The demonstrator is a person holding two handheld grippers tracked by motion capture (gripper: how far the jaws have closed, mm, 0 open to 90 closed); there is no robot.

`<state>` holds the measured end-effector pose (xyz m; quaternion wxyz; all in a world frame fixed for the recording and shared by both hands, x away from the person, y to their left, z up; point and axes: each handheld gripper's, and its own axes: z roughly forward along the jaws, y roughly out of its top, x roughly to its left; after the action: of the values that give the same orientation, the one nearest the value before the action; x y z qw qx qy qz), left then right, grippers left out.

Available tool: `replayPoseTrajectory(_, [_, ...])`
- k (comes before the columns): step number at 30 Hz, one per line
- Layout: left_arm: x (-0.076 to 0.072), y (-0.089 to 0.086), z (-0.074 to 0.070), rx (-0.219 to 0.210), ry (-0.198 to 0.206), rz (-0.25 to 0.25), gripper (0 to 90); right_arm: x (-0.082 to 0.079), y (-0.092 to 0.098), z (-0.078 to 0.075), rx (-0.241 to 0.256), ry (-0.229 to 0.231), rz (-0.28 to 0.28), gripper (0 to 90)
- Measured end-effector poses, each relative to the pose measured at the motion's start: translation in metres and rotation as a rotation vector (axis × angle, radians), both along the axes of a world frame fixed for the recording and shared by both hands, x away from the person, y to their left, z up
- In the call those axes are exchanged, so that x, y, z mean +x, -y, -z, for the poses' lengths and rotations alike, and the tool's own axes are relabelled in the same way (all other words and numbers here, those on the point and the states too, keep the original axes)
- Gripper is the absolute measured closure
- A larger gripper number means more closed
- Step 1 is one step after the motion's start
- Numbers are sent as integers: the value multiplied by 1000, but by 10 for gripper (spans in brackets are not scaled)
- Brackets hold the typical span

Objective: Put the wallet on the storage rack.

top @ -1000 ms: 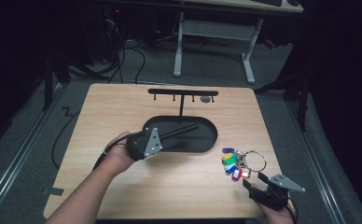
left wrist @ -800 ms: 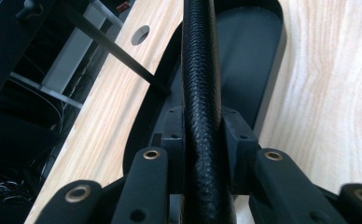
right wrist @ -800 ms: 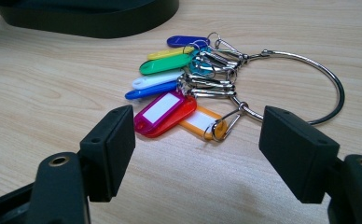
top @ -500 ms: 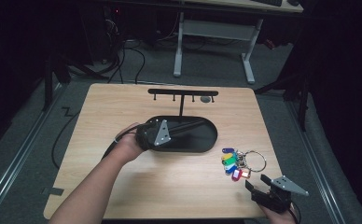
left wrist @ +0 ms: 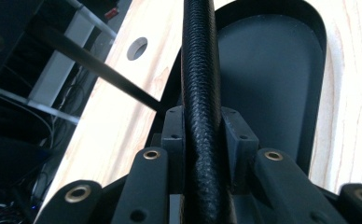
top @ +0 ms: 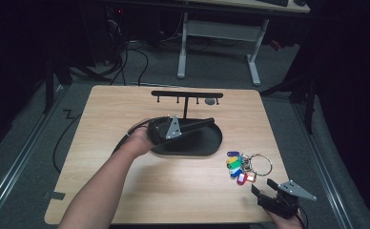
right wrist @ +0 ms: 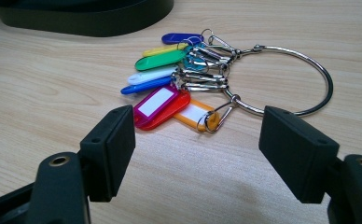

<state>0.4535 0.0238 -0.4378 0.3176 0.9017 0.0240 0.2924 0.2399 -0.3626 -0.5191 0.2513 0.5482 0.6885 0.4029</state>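
- Step in hand, as I read it: steady the key stand, then fetch the key ring.
- Left gripper (top: 207, 122) clamped on a black textured rod (left wrist: 200, 84), jaws tight against both its sides, over the black oval tray (top: 207, 143) at table centre.
- Right gripper (right wrist: 198, 140) wide apart, empty, near right corner.
- Key ring with coloured tags (right wrist: 188, 84) lies flat just beyond it, right of the tray.
- Next move likely calls for advancing the right gripper and closing on the ring's wire.

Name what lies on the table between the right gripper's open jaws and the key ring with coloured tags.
Nothing: the right gripper view shows bare wooden table between the right gripper and the key ring.
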Motion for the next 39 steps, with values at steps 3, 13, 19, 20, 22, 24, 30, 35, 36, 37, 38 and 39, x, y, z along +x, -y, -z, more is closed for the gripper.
replayPoseTrajectory(3, [3,4,6,4,-3,7,740,0,1,1,1,-2,0,274])
replayPoseTrajectory(13, [19,-1,19,-2,-27,-11,739,-2,2,1,8,-8,13,275])
replayPoseTrajectory(19, [21,-2,22,-3,-24,1,737,-2,2,2,14,-10,15,275])
replayPoseTrajectory(20, [21,-2,22,-3,-24,1,737,-2,2,2,13,-11,17,275])
replayPoseTrajectory(22, [21,-3,22,4,-16,4,735,-2,2,2,11,-10,14,275])
replayPoseTrajectory(24, [21,-4,23,14,-12,10,734,-2,1,2,10,-8,13,275])
replayPoseTrajectory(30, [23,-6,27,67,-10,0,732,-2,1,2,10,-12,13,276])
replayPoseTrajectory(35, [25,-9,31,92,-16,-11,730,-2,1,3,11,-15,14,276])
replayPoseTrajectory(36, [26,-10,32,96,-15,-13,730,-2,1,3,13,-16,16,276])
replayPoseTrajectory(37, [26,-10,32,96,-15,-13,729,-2,1,3,13,-16,16,276])
replayPoseTrajectory(38, [26,-10,32,95,-15,-15,729,-2,1,3,15,-17,18,276])
replayPoseTrajectory(39, [26,-10,32,95,-15,-14,728,-2,1,3,15,-18,18,276])
